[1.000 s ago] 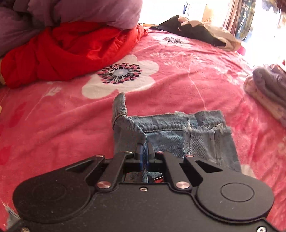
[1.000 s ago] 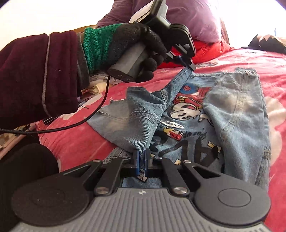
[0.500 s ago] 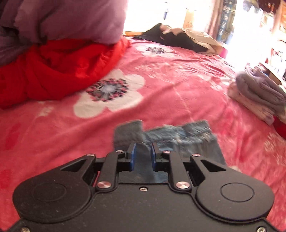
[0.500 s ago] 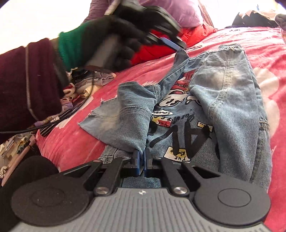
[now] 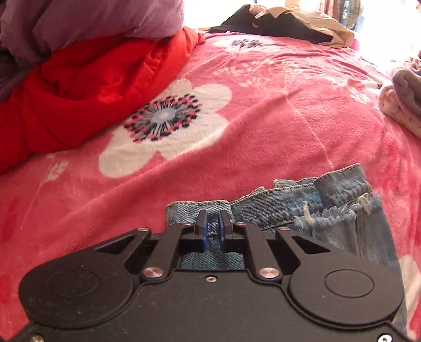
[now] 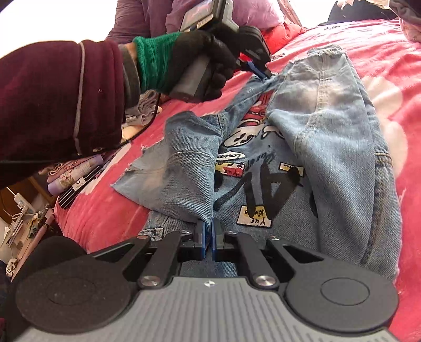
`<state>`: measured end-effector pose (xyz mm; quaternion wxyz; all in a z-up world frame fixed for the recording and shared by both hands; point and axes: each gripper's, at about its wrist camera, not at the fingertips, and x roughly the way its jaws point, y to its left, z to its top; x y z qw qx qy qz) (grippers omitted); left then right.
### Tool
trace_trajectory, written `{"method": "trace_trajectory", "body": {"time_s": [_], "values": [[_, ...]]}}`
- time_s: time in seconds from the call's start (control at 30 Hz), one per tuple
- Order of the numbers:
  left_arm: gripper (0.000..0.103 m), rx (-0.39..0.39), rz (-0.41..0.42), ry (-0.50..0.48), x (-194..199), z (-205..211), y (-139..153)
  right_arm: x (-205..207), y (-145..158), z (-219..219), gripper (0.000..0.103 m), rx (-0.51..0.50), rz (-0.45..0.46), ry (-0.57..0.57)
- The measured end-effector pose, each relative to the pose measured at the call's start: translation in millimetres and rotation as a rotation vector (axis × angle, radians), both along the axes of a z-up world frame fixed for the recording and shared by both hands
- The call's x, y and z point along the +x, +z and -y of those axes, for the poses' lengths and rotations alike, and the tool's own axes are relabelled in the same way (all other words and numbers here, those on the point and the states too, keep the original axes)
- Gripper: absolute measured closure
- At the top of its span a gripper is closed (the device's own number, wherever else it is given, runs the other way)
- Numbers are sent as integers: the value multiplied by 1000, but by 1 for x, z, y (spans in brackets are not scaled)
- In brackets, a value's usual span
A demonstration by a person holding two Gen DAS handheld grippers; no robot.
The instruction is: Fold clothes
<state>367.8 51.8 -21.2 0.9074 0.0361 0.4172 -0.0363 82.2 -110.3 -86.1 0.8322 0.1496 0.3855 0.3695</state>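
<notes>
Right wrist view shows our right hand-held gripper (image 6: 209,238) pinched on the denim jacket (image 6: 302,168) spread on the bed (image 5: 263,118); left hand-held gripper (image 5: 212,227), jaws just narrowing, a gap left, astride the hem; close fully before lifting

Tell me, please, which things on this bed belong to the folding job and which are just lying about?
In the job:
denim jacket
left gripper, jaws just closing over its hem
right gripper, shut on its fold

Lying about:
red quilt
purple bedding
folded clothes
dark and tan garments
</notes>
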Motion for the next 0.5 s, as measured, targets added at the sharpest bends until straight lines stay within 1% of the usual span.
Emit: {"method": "trace_trajectory", "body": {"time_s": [0.13,0.23,0.33,0.37,0.43,0.47,0.5], "values": [[94,-94,55,-15,-41,-20,28,0,0,1,97,8,-5,-7],[94,-99,78,-8,-92,-37,42,0,-2,2,97,26,-21,-19],[94,-155,107,61,-158,-63,51,0,-3,4,97,35,-28,-27],[92,-189,117,112,-184,-76,51,0,-4,4,97,37,-29,-28],[73,-273,131,234,-232,-102,49,0,-5,4,97,40,-27,-29],[57,-309,146,331,-255,-116,45,-1,-5,4,97,38,-24,-29],[54,-337,164,438,-277,-130,41,-1,-5,3,97,36,-22,-31]]}}
